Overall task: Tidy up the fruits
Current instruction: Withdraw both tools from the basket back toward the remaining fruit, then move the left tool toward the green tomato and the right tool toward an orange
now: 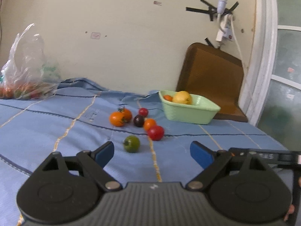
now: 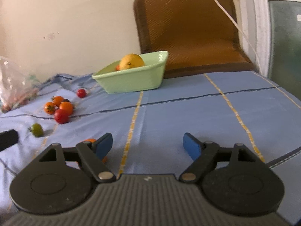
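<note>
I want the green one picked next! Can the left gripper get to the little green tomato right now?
Probably yes. The left gripper is open and empty, and the green tomato sits alone on the blue cloth just ahead of its fingertips, apart from the other tomatoes, with nothing between.

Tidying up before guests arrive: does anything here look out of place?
Yes. Small tomatoes lie loose on the blue tablecloth, such as the green tomato, while the pale green square bowl holds only two fruits.

Both tongs [image 1: 152, 153] [image 2: 148, 144] have blue pads, black linkage arms, silver rivets and ribbed grey bodies
</note>
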`<move>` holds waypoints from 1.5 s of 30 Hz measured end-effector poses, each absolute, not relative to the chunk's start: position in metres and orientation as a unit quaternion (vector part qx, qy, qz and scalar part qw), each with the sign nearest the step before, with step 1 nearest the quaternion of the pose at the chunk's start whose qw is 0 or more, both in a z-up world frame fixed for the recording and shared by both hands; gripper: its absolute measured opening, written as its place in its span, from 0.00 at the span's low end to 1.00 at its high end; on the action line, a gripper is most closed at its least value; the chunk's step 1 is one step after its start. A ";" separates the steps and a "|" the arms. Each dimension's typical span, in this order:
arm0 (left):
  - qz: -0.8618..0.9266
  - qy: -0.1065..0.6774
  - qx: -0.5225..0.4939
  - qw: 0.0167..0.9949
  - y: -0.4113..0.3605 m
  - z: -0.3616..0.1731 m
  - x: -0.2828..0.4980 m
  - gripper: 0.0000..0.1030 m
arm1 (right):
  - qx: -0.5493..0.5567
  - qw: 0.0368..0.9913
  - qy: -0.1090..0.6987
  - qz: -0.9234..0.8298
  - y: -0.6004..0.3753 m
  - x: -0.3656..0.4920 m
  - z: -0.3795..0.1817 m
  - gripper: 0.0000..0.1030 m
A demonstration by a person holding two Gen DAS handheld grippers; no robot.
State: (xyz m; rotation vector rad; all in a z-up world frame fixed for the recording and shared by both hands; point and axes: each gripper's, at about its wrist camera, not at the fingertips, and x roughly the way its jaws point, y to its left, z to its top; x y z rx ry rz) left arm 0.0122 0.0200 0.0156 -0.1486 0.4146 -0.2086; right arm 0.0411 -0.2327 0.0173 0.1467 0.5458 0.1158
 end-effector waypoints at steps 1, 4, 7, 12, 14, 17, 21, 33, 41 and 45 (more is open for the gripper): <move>-0.095 0.208 -0.073 0.971 0.020 0.015 0.013 0.88 | 0.078 0.959 0.265 0.065 -0.234 0.039 0.018 0.81; -0.078 0.220 -0.064 0.970 0.018 0.015 0.017 0.88 | 0.084 0.961 0.249 0.088 -0.234 0.032 0.020 0.82; -0.060 0.236 -0.049 0.969 0.015 0.013 0.021 0.88 | 0.089 0.961 0.235 0.114 -0.235 0.025 0.023 0.85; -0.039 0.263 -0.024 0.964 0.008 0.010 0.028 0.88 | 0.103 0.960 0.212 0.148 -0.238 0.018 0.026 0.87; -0.031 0.269 -0.018 0.963 0.006 0.009 0.029 0.88 | 0.109 0.959 0.207 0.157 -0.240 0.017 0.026 0.87; -0.021 0.273 -0.008 0.962 0.003 0.008 0.029 0.88 | 0.116 0.959 0.201 0.165 -0.241 0.016 0.027 0.88; -0.020 0.278 0.008 0.960 -0.002 0.007 0.030 0.88 | 0.118 0.957 0.196 0.176 -0.243 0.014 0.027 0.89; -0.040 0.289 0.012 0.956 -0.002 0.006 0.036 0.89 | 0.120 0.957 0.193 0.181 -0.245 0.014 0.028 0.89; -0.052 0.290 -0.002 0.956 0.000 0.006 0.036 0.90 | 0.111 0.958 0.195 0.177 -0.241 0.014 0.029 0.89; -0.059 0.283 -0.006 0.957 0.001 0.007 0.033 0.91 | 0.108 0.958 0.196 0.177 -0.239 0.014 0.030 0.89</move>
